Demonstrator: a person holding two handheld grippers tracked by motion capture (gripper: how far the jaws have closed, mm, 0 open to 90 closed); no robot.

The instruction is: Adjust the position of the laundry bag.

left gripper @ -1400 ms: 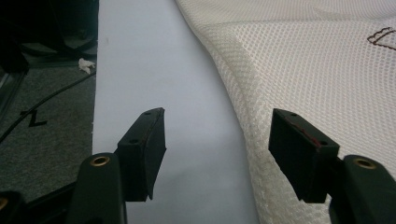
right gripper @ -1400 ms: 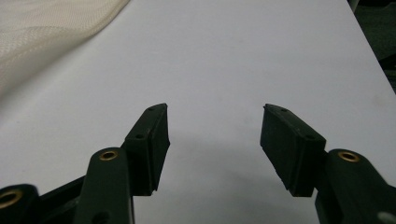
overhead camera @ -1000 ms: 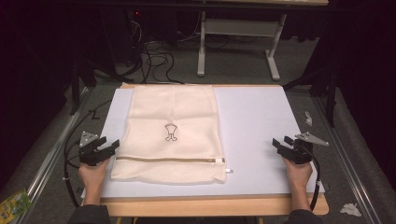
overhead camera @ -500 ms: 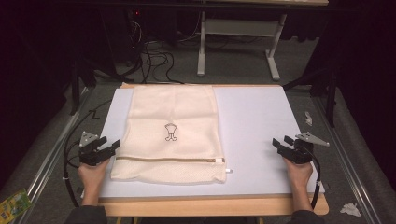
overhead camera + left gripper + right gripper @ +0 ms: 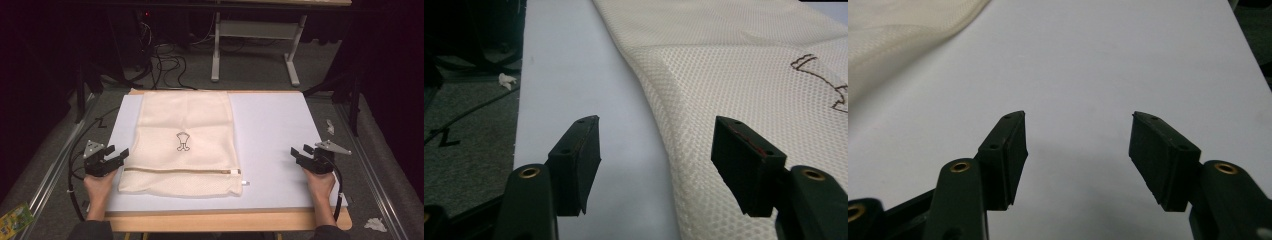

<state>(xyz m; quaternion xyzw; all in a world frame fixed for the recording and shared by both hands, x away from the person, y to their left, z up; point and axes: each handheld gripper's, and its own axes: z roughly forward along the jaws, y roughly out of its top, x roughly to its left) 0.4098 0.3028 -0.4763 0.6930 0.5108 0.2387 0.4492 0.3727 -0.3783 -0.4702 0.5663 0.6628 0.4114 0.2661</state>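
Cream mesh bag [image 5: 184, 145] lies flat on bench [image 5: 280, 130], left half, zipper toward near edge. Left hand-held gripper [image 5: 116, 157] at bag's left edge, jaws spread. Right hand-held gripper [image 5: 299, 154] near right edge, jaws spread, holding nothing.

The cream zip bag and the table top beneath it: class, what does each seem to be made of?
Cream zip bag: looks like soft synthetic mesh fabric, matte; a honeycomb weave of tiny holes shows in the left gripper view. Table top: smooth pale matte sheet, possibly laminate, with a wood-coloured edge.
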